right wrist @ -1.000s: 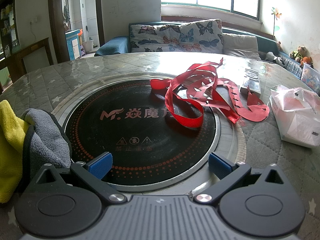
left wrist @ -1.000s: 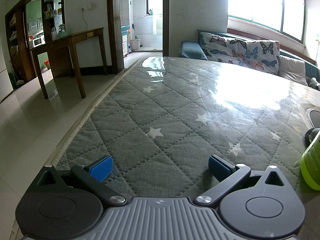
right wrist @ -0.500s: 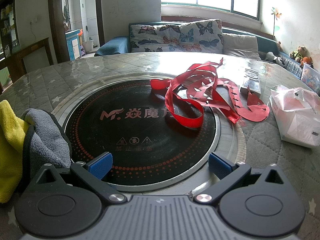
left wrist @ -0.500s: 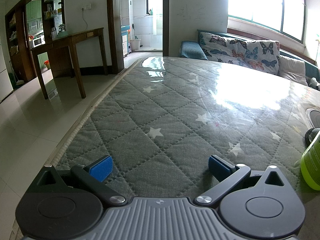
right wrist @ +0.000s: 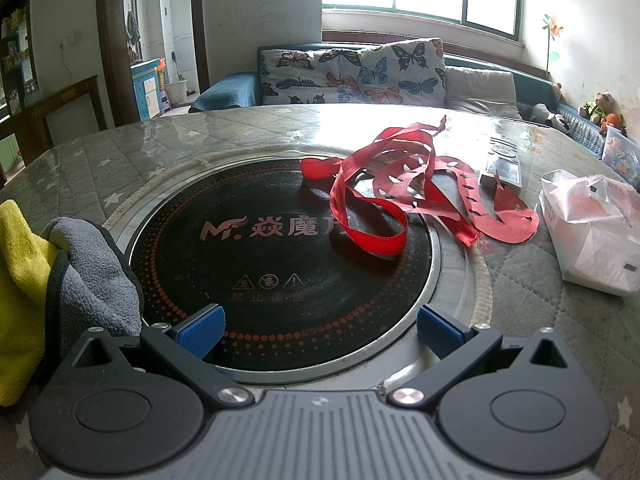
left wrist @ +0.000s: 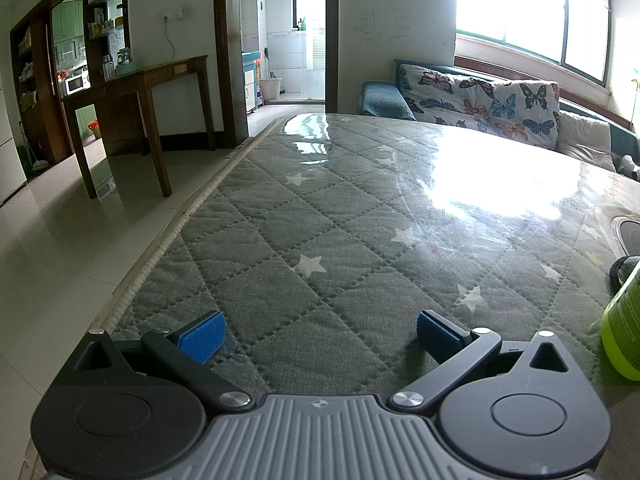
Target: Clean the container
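Counter (left wrist: 360, 216) with quilted star cover under clear glossy sheet fills both views; tiled floor (left wrist: 60, 240) lies beyond its left edge. Round black cooktop (right wrist: 280, 264) sits recessed, red ribbon (right wrist: 400, 196) across it. Green bottle (left wrist: 626, 332) stands at right. Left hand-held gripper (left wrist: 318, 336) and right hand-held gripper (right wrist: 320, 330): spread wide, empty.

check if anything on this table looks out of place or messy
Yes: a tangle of red ribbon and cut red paper strips lies partly across the round black glass cooktop set into the table, which is an odd place for loose paper. A crumpled grey and yellow cloth also overlaps the cooktop's left rim. Both claws are open and empty.
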`<act>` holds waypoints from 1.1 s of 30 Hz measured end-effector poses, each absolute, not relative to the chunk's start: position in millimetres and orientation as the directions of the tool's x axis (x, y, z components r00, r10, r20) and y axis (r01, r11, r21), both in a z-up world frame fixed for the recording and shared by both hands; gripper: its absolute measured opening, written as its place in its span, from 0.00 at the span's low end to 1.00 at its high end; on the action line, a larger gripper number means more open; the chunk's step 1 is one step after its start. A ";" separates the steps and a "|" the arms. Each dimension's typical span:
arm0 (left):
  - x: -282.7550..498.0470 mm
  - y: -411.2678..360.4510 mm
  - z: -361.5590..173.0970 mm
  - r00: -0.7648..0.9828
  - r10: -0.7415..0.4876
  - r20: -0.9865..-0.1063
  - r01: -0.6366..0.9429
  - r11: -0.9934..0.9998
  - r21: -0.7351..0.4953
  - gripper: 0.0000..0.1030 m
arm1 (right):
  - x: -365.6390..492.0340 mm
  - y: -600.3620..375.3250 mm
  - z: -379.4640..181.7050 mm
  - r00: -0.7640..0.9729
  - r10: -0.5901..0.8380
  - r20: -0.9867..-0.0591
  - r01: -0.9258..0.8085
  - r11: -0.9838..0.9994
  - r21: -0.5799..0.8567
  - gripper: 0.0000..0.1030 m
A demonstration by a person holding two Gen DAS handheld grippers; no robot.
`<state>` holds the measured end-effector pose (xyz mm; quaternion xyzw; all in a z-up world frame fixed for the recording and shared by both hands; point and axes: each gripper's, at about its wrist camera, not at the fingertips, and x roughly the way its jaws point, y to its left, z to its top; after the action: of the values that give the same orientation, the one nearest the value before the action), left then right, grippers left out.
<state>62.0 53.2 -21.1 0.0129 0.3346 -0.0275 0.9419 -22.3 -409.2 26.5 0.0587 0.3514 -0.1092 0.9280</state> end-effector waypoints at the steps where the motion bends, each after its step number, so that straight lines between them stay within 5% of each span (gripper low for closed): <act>1: 62.0 53.2 -21.1 0.775 -0.043 -0.631 0.060 0.998 0.006 1.00 | -22.3 -409.2 26.5 0.729 -0.162 -0.665 0.244 0.969 0.032 1.00; 33: 61.4 53.9 -20.6 0.774 -0.036 -0.632 0.052 0.999 0.007 1.00 | -22.2 -409.2 26.6 0.729 -0.161 -0.665 0.244 0.969 0.032 1.00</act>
<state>61.4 53.9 -20.6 0.0118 0.3355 -0.0234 0.9417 -22.2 -409.2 26.6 0.0586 0.3516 -0.1092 0.9279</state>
